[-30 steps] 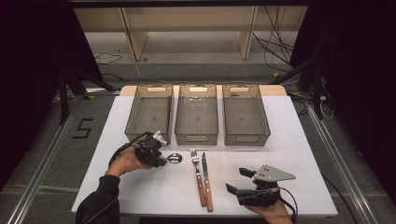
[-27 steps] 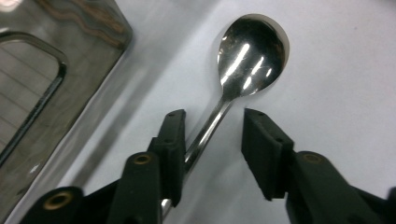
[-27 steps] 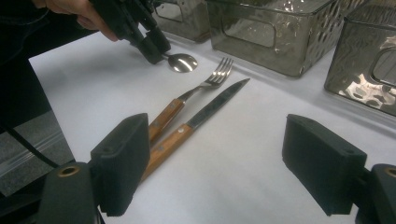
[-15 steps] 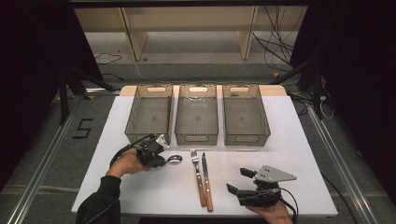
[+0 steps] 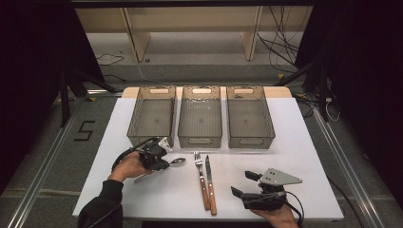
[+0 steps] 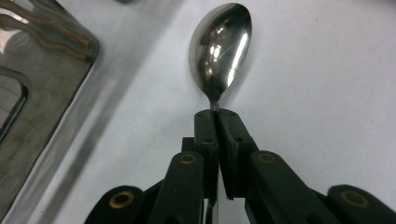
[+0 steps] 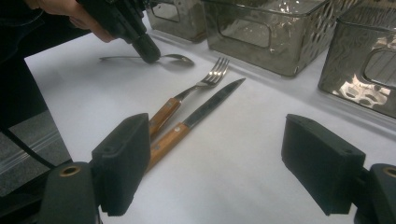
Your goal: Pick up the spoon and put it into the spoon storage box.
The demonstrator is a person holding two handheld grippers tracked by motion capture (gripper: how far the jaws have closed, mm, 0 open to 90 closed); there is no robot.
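A: From above, the left gripper [image 5: 159, 159] meets the spoon [image 5: 177, 162] beside the fork [image 5: 199, 168]; the right gripper [image 5: 246, 184] waits apart.

B: Left gripper view: jaws clamped on the spoon's thin neck. It could twist and slip.

A: Right gripper view: jaws wide, empty.

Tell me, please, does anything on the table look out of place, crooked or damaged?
Nothing stands out. The three bins stand in a straight row, the fork and knife lie side by side, and the left tool is shut on the spoon at its neck. The right tool is open.
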